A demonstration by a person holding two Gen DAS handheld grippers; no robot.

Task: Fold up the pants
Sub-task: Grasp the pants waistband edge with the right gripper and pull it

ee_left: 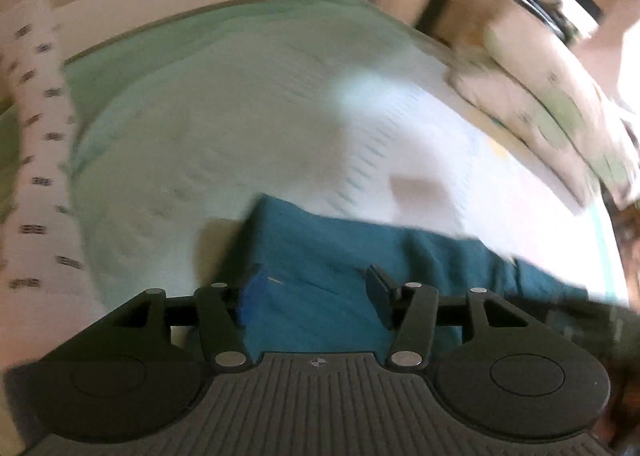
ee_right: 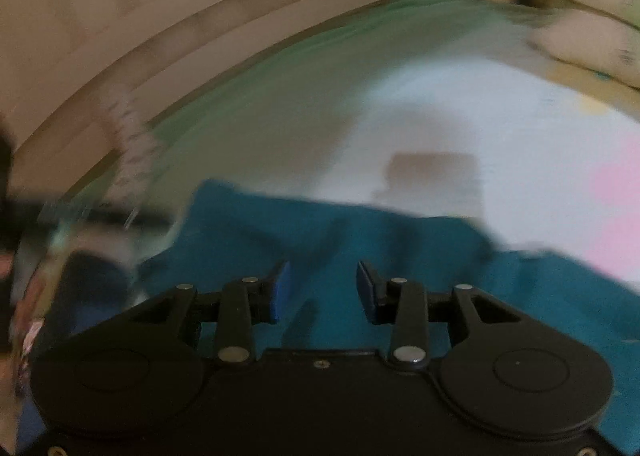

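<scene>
Teal pants [ee_left: 360, 252] lie flat on a pale green and white bed cover [ee_left: 224, 128], stretching from the centre toward the right. My left gripper [ee_left: 314, 276] hovers over their near edge with the jaws apart and no cloth pinched between them. In the right wrist view the same teal pants [ee_right: 380, 240] spread under my right gripper [ee_right: 322, 278], whose blue pads [ee_right: 280, 292] stand apart above the fabric without gripping it. Both views are blurred by motion.
A wooden bed rail [ee_right: 160, 56] curves along the far side. Patterned pillows [ee_left: 560, 112] sit at the upper right of the left wrist view. A white patterned cloth strip [ee_left: 36, 160] runs down the left. A dark blurred object [ee_right: 92, 272] is at the right wrist view's left edge.
</scene>
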